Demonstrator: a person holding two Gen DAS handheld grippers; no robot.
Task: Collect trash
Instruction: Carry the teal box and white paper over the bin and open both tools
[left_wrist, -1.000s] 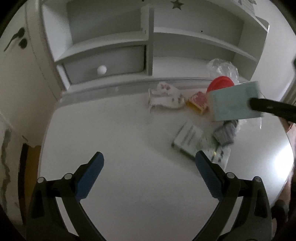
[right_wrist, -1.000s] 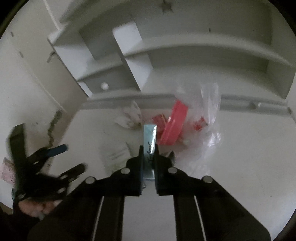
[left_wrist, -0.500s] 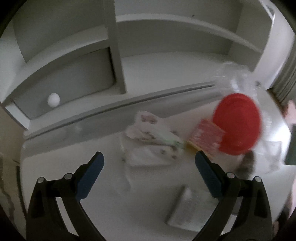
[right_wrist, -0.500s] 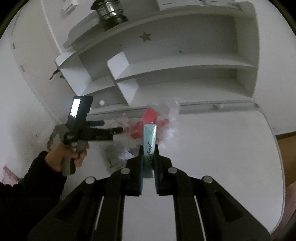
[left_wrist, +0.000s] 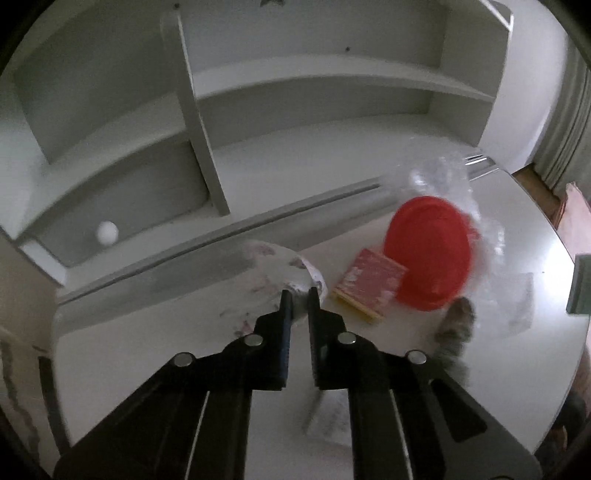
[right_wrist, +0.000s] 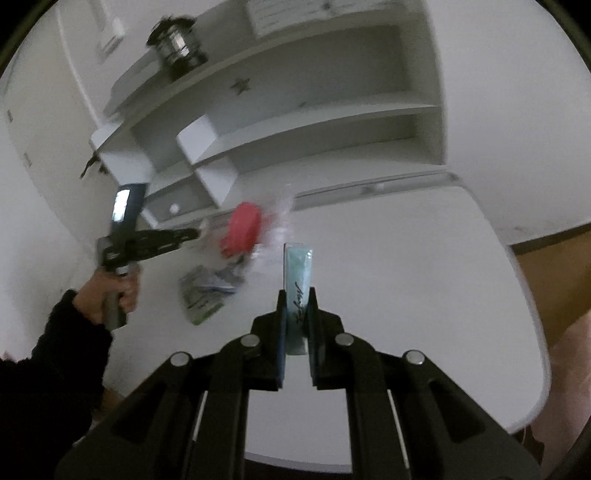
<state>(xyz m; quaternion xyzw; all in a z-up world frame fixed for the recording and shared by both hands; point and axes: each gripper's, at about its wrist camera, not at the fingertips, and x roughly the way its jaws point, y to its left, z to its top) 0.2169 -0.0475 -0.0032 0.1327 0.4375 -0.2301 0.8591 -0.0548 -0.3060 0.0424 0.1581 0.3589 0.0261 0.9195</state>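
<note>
The right gripper (right_wrist: 296, 295) is clamped on a pale green packet (right_wrist: 297, 275), held on edge and upright above the bare right half of the white desk (right_wrist: 406, 295); from there to the desk's curved right edge the surface lies open. The left gripper (left_wrist: 298, 297) has its jaws drawn nearly together on a crumpled white wrapper (left_wrist: 288, 269) with faint printing, near the desk's rear edge. In the right wrist view the left hand (right_wrist: 118, 291) grips that tool's handle upright, dark sleeve below, fingers pointing level toward the rear. Beneath the left gripper lies a printed leaflet (left_wrist: 332, 417). Just right of the wrapper sits a red box (left_wrist: 369, 286), touching a red round lid (left_wrist: 428, 254) tilted against a clear plastic bag (left_wrist: 447, 177). Behind, a raised ledge closes the rear edge, with the white shelf unit (left_wrist: 199, 122) and its drawer knob (left_wrist: 107, 232) beyond.
</note>
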